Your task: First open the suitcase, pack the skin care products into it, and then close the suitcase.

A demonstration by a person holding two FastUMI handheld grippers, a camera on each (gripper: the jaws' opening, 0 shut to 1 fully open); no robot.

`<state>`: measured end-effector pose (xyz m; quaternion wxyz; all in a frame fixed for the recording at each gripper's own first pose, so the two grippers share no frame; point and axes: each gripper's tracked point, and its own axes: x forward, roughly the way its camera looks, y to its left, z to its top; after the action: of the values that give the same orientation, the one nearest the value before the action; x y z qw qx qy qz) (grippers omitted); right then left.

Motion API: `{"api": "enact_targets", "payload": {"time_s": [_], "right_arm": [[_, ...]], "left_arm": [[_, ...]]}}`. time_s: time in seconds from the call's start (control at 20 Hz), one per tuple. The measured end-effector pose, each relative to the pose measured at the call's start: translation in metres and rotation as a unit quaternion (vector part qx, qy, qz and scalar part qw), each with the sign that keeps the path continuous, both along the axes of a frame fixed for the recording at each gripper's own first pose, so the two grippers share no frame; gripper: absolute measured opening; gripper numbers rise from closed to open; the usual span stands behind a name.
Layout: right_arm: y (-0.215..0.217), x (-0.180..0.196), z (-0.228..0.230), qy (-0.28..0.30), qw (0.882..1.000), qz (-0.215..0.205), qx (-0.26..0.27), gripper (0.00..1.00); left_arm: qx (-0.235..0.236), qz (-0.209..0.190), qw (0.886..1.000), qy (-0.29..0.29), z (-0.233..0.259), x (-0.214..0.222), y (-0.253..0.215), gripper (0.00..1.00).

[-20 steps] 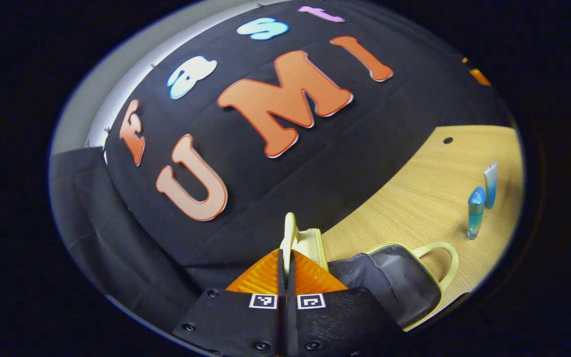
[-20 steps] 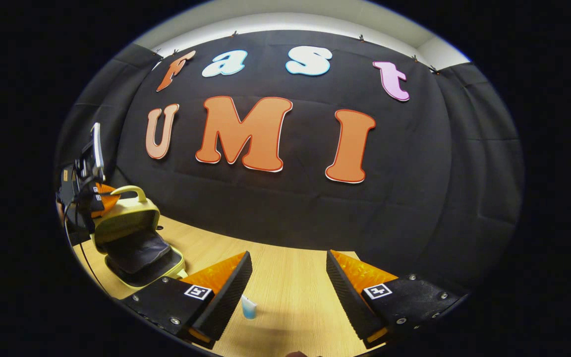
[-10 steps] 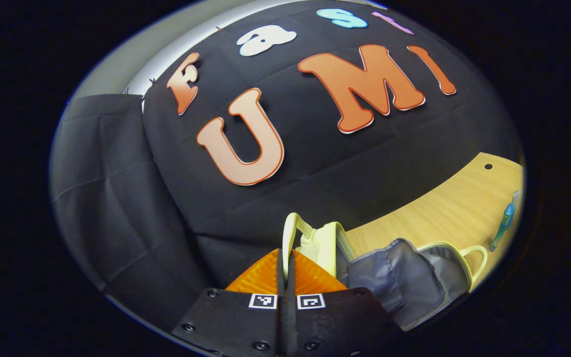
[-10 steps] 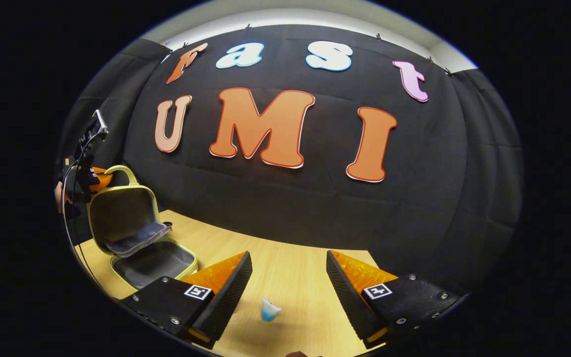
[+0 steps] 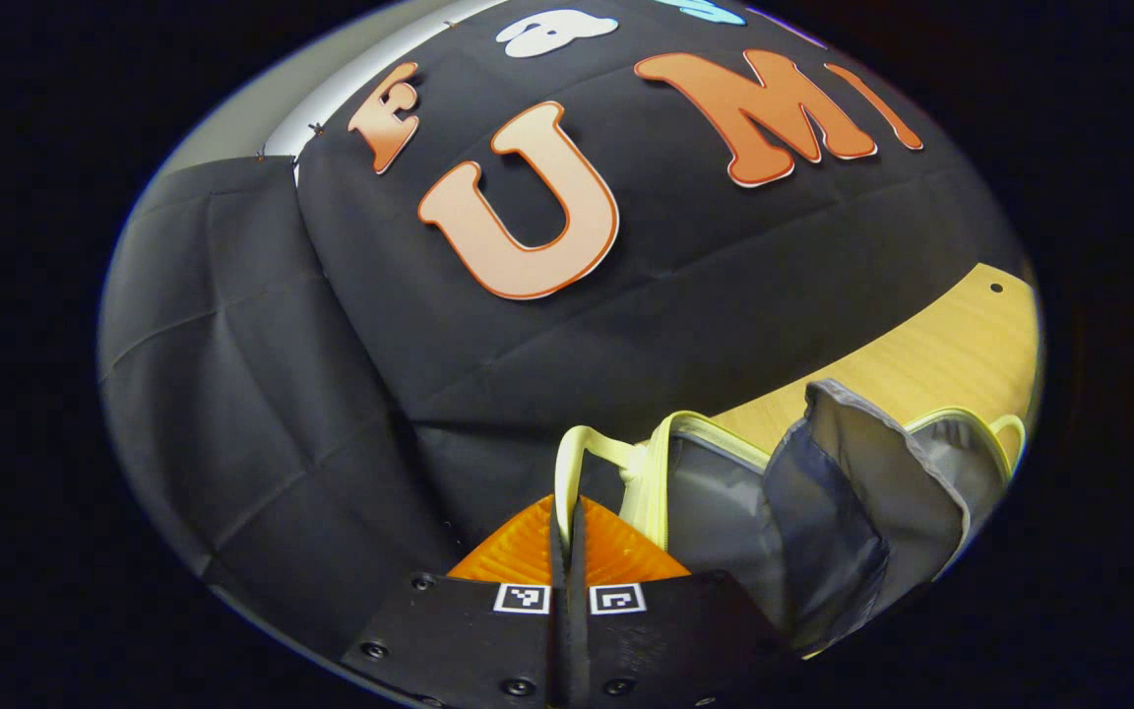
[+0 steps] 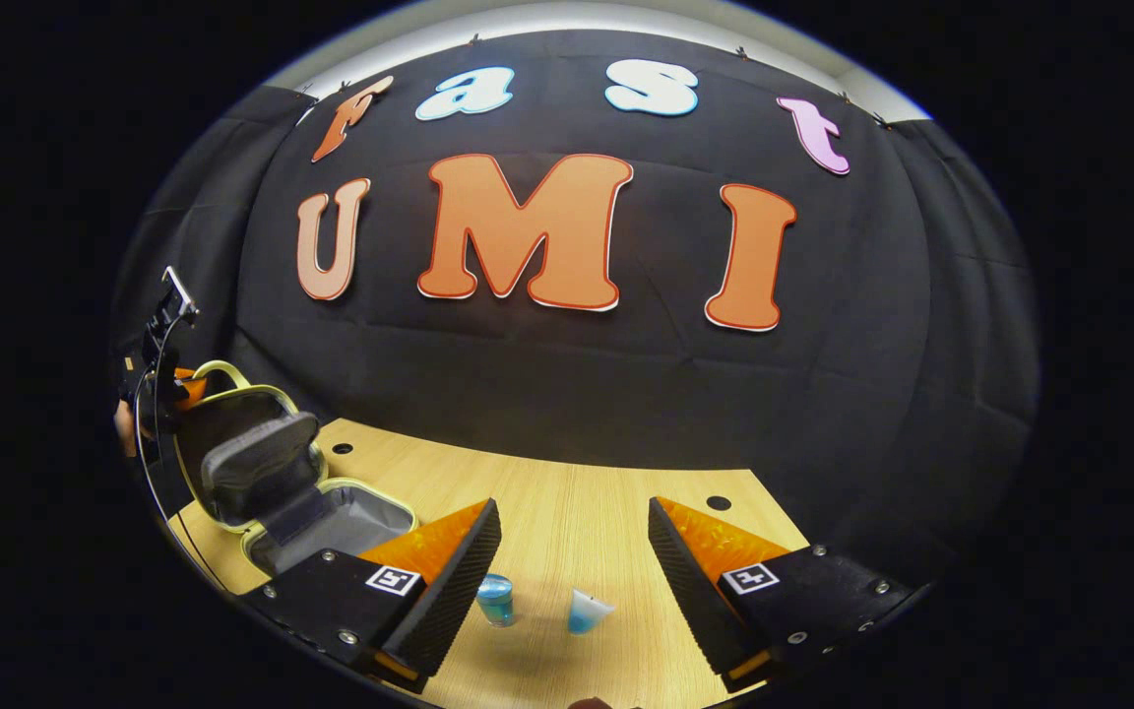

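Note:
The pale yellow suitcase [image 6: 232,463] stands open at the table's left end, its lid upright and a grey lining flap [image 5: 862,492] hanging from it. My left gripper [image 5: 567,504] is shut on the lid's yellow handle [image 5: 572,458]; it shows far off as the left gripper [image 6: 178,386] at the lid's top. My right gripper [image 6: 572,512] is open above the table, nothing between its fingers. Under it stand a small blue bottle [image 6: 495,599] and a blue tube [image 6: 587,611], the bottle close to the left-hand finger [image 6: 449,561].
The wooden table [image 6: 577,512] has small round holes [image 6: 718,502] near the back edge. The black cloth wall rises right behind the table and the suitcase. A cable [image 6: 149,433] hangs from the left gripper beside the suitcase.
The left gripper has swung the lid further up and back, so the suitcase gapes wider. The right gripper has shifted, and both the bottle and the tube now show below it.

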<state>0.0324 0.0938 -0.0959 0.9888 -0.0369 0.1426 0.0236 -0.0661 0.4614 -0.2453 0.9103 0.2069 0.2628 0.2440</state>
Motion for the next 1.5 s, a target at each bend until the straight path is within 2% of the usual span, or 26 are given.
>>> {"api": "enact_targets", "payload": {"time_s": [0.25,0.35,0.45,0.5,0.6,0.75,0.8,1.05,1.1,1.25,1.3,1.35,1.45,1.5], "right_arm": [[0.004,-0.005,-0.004,0.011,1.0,-0.012,0.004,0.95],[0.006,-0.007,-0.005,0.013,1.0,-0.015,0.005,0.95],[0.007,-0.009,-0.006,0.014,1.0,-0.017,0.003,0.96],[0.007,-0.011,-0.009,0.016,1.0,-0.017,0.003,0.96],[0.006,-0.015,-0.011,0.018,1.0,-0.021,0.003,0.95],[0.004,-0.02,-0.012,0.016,0.999,-0.027,0.005,0.95],[0.002,-0.022,-0.012,0.015,0.999,-0.028,0.006,0.95],[-0.009,-0.03,-0.013,0.002,1.0,-0.016,-0.001,0.95],[-0.011,-0.032,-0.015,-0.001,1.0,-0.011,-0.003,0.95],[-0.017,-0.027,-0.019,-0.005,1.0,0.005,-0.003,0.95],[-0.02,-0.027,-0.022,-0.004,1.0,0.011,-0.002,0.95],[-0.022,-0.026,-0.024,-0.005,1.0,0.017,-0.001,0.95],[-0.031,-0.023,-0.028,-0.006,1.0,0.024,0.0,0.96],[-0.034,-0.022,-0.031,-0.004,1.0,0.028,0.003,0.96]], "left_arm": [[0.004,0.035,0.999,0.005,-0.016,-0.016,0.028,0.11],[0.011,0.046,0.999,-0.005,-0.009,-0.024,0.034,0.14],[0.008,0.032,0.999,-0.018,-0.004,-0.025,0.02,0.16],[0.01,0.024,1.0,-0.017,-0.004,-0.018,0.014,0.09],[0.001,0.004,1.0,-0.027,-0.001,-0.009,-0.007,0.09],[-0.028,-0.032,0.998,-0.054,0.008,0.006,-0.051,0.38],[-0.03,-0.044,0.997,-0.062,0.012,0.011,-0.066,0.54],[-0.042,-0.084,0.99,-0.1,0.042,0.029,-0.134,0.84],[-0.046,-0.09,0.989,-0.107,0.047,0.032,-0.149,0.88],[-0.072,-0.109,0.985,-0.11,0.048,0.038,-0.197,0.89],[-0.078,-0.114,0.984,-0.112,0.049,0.04,-0.213,0.94],[-0.086,-0.121,0.983,-0.112,0.048,0.041,-0.231,0.91],[-0.098,-0.135,0.98,-0.11,0.045,0.045,-0.269,0.94],[-0.108,-0.145,0.977,-0.108,0.041,0.046,-0.289,0.99]]}}
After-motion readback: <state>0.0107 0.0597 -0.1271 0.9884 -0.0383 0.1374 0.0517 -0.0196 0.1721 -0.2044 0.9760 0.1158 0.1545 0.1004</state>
